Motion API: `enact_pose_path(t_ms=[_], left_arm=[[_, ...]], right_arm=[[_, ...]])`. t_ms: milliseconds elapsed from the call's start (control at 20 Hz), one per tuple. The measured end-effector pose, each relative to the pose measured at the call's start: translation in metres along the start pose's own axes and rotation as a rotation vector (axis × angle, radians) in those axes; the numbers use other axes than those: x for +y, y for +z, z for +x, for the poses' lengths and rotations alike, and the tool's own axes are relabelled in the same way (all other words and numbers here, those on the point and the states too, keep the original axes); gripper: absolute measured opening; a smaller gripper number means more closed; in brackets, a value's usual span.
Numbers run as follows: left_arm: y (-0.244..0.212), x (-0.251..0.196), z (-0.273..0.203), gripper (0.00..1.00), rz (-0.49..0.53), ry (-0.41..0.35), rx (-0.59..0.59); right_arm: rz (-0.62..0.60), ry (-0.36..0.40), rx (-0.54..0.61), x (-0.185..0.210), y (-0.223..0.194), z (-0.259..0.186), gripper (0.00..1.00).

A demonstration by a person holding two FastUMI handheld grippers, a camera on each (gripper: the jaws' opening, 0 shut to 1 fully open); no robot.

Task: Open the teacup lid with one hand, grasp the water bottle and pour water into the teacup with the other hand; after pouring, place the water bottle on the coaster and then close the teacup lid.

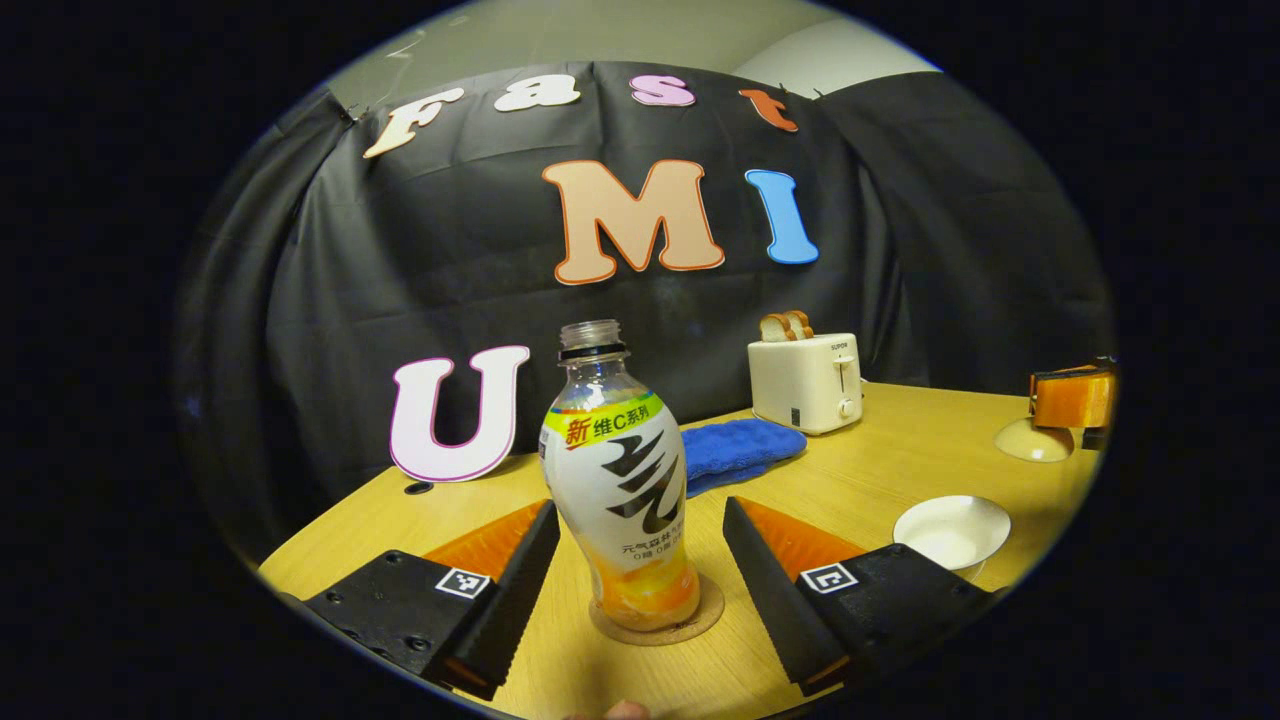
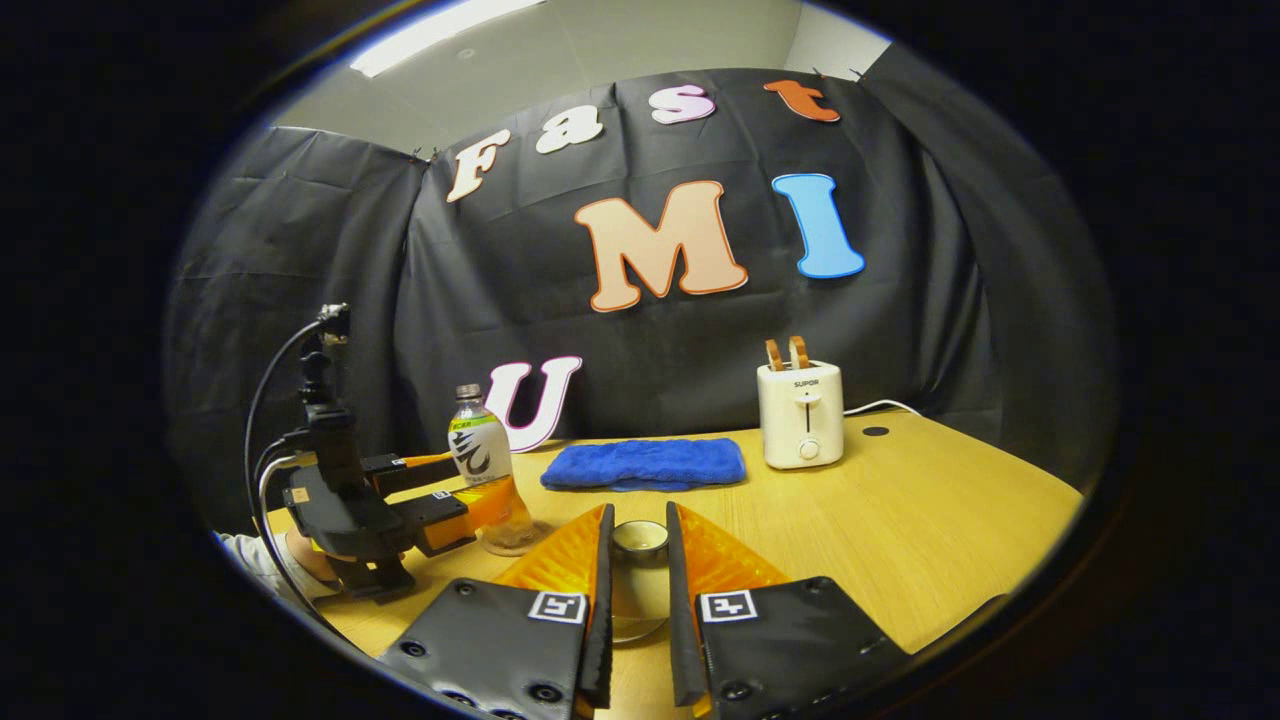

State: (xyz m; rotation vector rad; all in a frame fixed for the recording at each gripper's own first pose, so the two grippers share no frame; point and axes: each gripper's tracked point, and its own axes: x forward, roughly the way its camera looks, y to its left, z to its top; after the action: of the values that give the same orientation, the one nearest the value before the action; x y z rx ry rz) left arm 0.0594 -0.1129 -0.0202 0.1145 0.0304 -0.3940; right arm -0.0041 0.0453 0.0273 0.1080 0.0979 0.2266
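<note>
Standing on coaster (image 1: 700, 618), bottle (image 1: 622, 500), left claw (image 1: 640, 590) spread apart

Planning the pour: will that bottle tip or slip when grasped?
The bottle looks tall and narrow on a small coaster, so it may tip if nudged. Mostly empty and uncapped, it is probably light. Its glossy sleeve could be slippery.

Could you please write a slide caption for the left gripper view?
Open left gripper flanks the uncapped water bottle standing on its coaster.
</note>
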Motion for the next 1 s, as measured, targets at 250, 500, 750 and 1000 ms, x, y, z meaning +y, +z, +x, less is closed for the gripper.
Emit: enact_pose_path(t_ms=[250, 500, 750, 1000], left_arm=[[0.008, -0.006, -0.022, 0.96, -0.013, 0.013, -0.020], [0.012, 0.004, -0.039, 0.96, -0.013, 0.038, -0.040], [0.019, 0.012, -0.055, 0.95, -0.020, 0.048, -0.060], [0.019, 0.017, -0.064, 0.95, -0.036, 0.059, -0.070]], right_arm=[[0.001, 0.033, 0.000, 0.013, -0.006, 0.009, 0.27], [0.023, 0.057, 0.023, 0.024, -0.022, 0.025, 0.27], [0.007, 0.055, 0.072, 0.030, -0.042, 0.041, 0.24], [-0.012, 0.030, 0.097, 0.027, -0.051, 0.050, 0.29]])
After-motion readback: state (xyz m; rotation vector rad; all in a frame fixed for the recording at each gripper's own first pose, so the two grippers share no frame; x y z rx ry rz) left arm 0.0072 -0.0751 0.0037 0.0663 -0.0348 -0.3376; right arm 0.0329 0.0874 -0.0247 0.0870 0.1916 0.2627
